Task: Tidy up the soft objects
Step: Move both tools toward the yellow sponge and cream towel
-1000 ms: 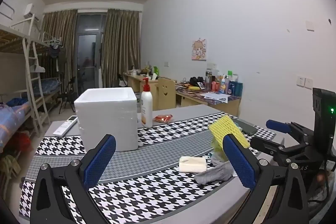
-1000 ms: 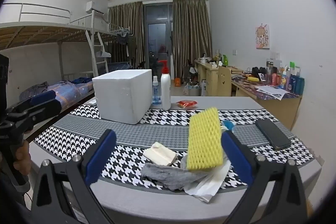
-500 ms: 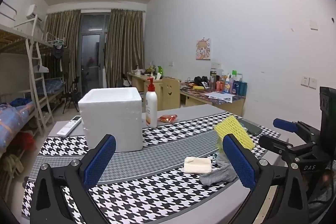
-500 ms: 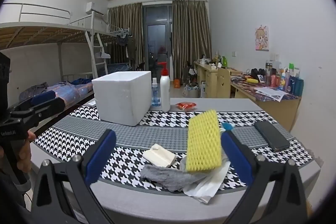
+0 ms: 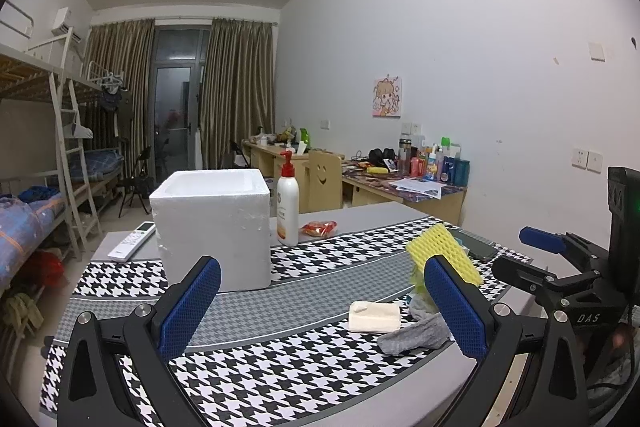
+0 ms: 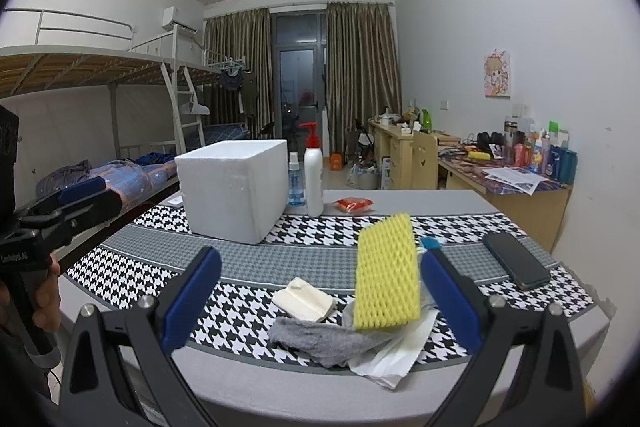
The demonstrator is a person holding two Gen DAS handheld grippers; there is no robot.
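Observation:
A yellow foam net sleeve (image 6: 386, 273) stands tilted on a pile near the table's front edge, also in the left wrist view (image 5: 442, 253). A grey cloth (image 6: 316, 337) and a cream sponge block (image 6: 306, 299) lie beside it, over crumpled white plastic (image 6: 400, 351). A white foam box (image 5: 210, 223) stands open at the back left. My left gripper (image 5: 322, 307) is open and empty, short of the pile. My right gripper (image 6: 320, 303) is open and empty, just before the pile.
A lotion pump bottle (image 6: 313, 173), a small blue spray bottle (image 6: 295, 183) and a red packet (image 6: 354, 203) stand behind the box. A dark phone (image 6: 516, 259) lies at the right. A white remote (image 5: 132, 241) lies at the table's far left.
The left gripper's view has shifted slightly, so the box and pile sit a little further right and higher. The right gripper has barely moved. Both stay open.

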